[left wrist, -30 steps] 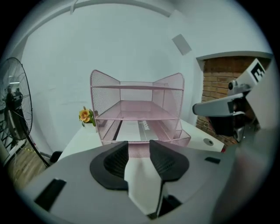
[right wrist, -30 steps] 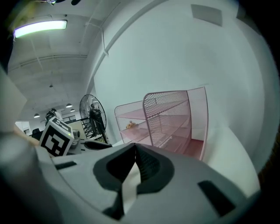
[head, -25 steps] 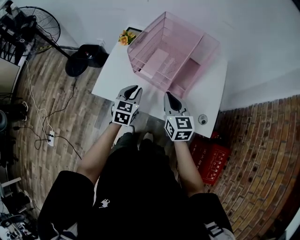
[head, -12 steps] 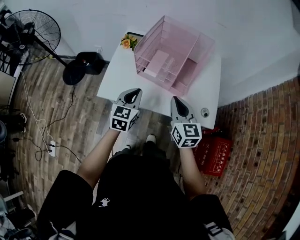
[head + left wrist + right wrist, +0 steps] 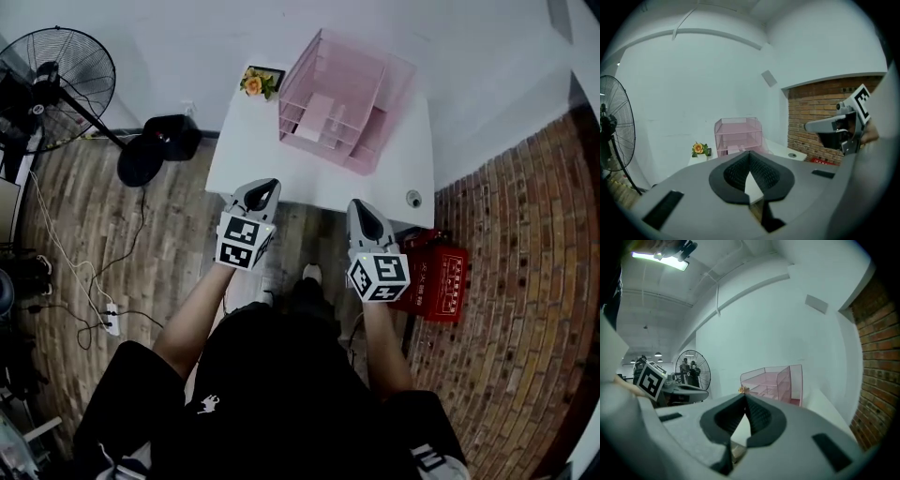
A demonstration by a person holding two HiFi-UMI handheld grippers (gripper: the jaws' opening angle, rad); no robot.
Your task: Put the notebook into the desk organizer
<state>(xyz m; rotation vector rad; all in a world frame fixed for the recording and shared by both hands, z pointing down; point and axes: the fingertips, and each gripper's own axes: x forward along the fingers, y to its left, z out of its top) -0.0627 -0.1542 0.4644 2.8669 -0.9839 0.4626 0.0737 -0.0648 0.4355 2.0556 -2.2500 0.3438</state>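
The pink mesh desk organizer point(image 5: 349, 94) stands at the back of the white table point(image 5: 281, 169). A pale pink flat notebook point(image 5: 314, 116) lies on one of its left trays. Both grippers hover off the table's near edge, well short of the organizer. My left gripper point(image 5: 263, 192) is shut with nothing between its pads point(image 5: 750, 157). My right gripper point(image 5: 364, 212) is also shut and empty point(image 5: 744, 398). The organizer point(image 5: 739, 136) shows far ahead in the left gripper view, and the organizer point(image 5: 774, 382) likewise in the right gripper view.
A small framed flower point(image 5: 254, 82) sits at the table's back left corner and a small round object point(image 5: 413, 198) near its right front edge. A red crate point(image 5: 437, 281) stands on the floor at the right, a fan point(image 5: 54, 77) at the left. A brick wall point(image 5: 525, 281) runs along the right.
Both grippers have drawn back from over the table to beyond its near edge, and risen. The left jaws, slightly apart a second ago, have closed.
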